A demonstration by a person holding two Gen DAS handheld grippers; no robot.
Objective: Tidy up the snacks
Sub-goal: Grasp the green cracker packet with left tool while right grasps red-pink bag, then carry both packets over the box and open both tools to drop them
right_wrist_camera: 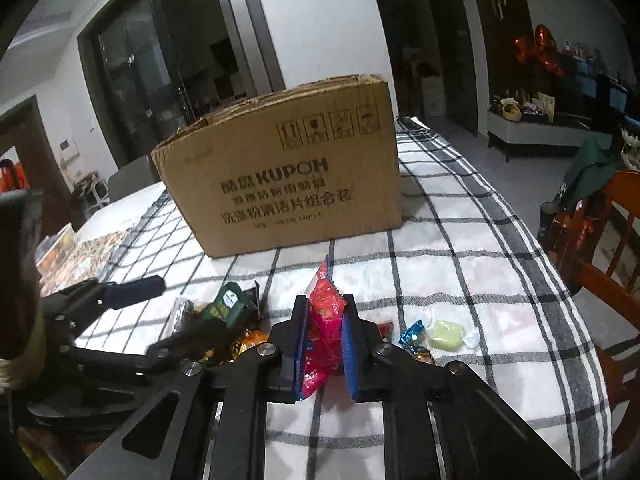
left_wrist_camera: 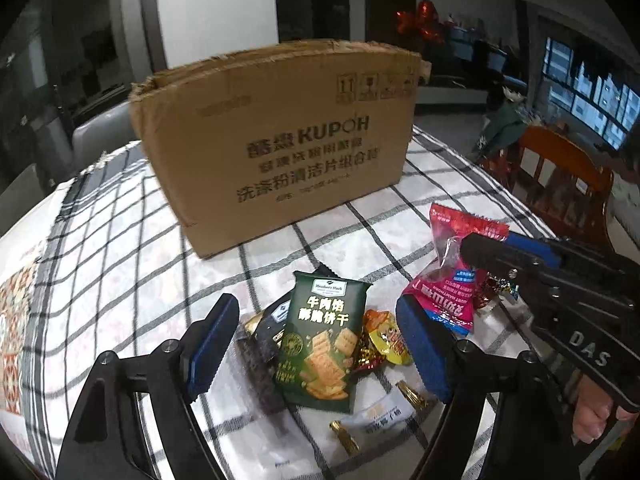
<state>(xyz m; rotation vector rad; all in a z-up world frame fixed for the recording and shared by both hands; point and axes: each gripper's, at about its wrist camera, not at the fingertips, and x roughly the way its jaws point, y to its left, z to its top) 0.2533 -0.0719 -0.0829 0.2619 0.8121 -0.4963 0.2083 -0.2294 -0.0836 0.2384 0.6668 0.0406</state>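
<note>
A brown cardboard box [left_wrist_camera: 276,140] stands open-topped at the back of the checked tablecloth; it also shows in the right wrist view [right_wrist_camera: 288,176]. My left gripper [left_wrist_camera: 316,344] is open, its fingers either side of a green cracker packet [left_wrist_camera: 324,340] lying in a pile with dark packets and small wrapped sweets [left_wrist_camera: 386,340]. My right gripper [right_wrist_camera: 324,340] is shut on a red and pink snack bag [right_wrist_camera: 322,328], held just above the table; it shows in the left wrist view [left_wrist_camera: 452,280] to the right of the pile.
A pale green wrapped sweet [right_wrist_camera: 444,334] and a blue-wrapped one [right_wrist_camera: 412,334] lie right of my right gripper. A white sweet packet [left_wrist_camera: 380,420] lies near the table's front. A wooden chair [left_wrist_camera: 560,176] stands at the table's right edge. Patterned mats [right_wrist_camera: 80,256] lie at the left.
</note>
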